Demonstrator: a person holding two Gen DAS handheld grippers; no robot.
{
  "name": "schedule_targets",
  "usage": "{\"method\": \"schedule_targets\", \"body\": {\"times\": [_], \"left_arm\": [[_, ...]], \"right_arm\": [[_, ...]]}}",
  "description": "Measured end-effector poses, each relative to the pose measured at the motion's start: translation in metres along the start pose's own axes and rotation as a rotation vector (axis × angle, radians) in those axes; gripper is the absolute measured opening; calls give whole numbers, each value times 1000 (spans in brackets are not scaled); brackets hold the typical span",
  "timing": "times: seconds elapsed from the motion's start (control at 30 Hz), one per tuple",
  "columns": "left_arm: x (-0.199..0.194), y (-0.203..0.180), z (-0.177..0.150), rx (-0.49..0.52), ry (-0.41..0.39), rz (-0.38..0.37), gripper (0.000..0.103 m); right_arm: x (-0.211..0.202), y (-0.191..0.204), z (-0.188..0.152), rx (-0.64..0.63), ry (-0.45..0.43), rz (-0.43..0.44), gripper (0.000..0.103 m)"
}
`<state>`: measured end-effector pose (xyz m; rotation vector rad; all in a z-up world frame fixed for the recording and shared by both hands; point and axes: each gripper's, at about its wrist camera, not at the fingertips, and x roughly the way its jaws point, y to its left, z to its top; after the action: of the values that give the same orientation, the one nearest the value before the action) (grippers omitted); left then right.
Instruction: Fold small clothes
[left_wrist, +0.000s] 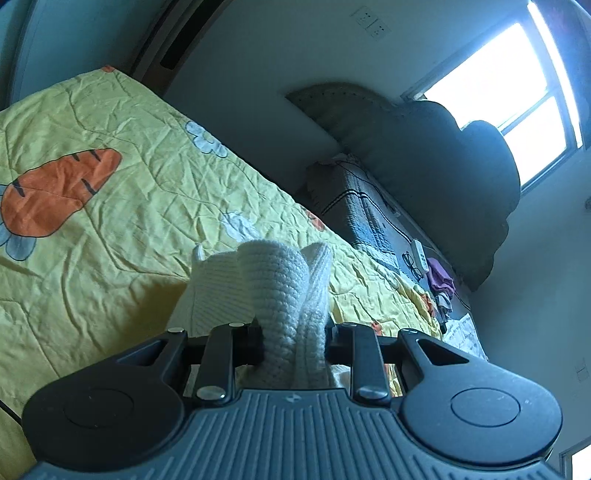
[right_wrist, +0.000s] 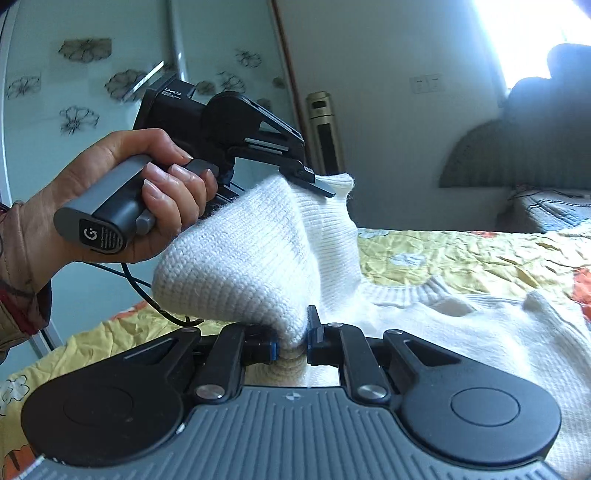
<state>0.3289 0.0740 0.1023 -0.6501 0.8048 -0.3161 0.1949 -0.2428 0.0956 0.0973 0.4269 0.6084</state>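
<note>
Mid-fold: both claws, left claw (left_wrist: 293, 347) and right claw (right_wrist: 291, 341), pinch the white knitted sweater (right_wrist: 461, 332), lifted off the yellow carrot-print bed quilt (left_wrist: 110, 221). Next, probably, carry the raised edge across and lay it flat.

I see a yellow quilt (left_wrist: 147, 206) with a carrot print (left_wrist: 55, 192) spread over the bed. At the bed's far edge lie glasses (left_wrist: 412, 264) and a purple cloth (left_wrist: 439, 277). A bright window (left_wrist: 517, 92) lights the wall with its sockets (left_wrist: 371, 22).

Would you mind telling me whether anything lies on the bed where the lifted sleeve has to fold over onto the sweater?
Nothing visible does. Both claws hold the sleeve up, and the sweater lies bare on the bed.
</note>
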Motion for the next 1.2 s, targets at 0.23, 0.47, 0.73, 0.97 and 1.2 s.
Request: {"method": "schedule_targets", "body": {"times": [0.23,0.47,0.73,0.97,1.2], "left_arm": [[31,-62,-33,79,26,-11,25],[82,-105,-71,138,92,7,25],[129,-136,-107,228,120,72,25],[159,-151,-132,330,164,112,47],[146,-172,-140,398,147,28,68]], "right_arm": [[-37,-41,-8,79,-43,-27,15],[-66,-89,-27,190,-56,-67,15],[-79,-138,-53,367,-51,-67,16],[-73,-163,-73,496,-17,-19,23],[-70,-176,-86,559,-2,-32,43]]}}
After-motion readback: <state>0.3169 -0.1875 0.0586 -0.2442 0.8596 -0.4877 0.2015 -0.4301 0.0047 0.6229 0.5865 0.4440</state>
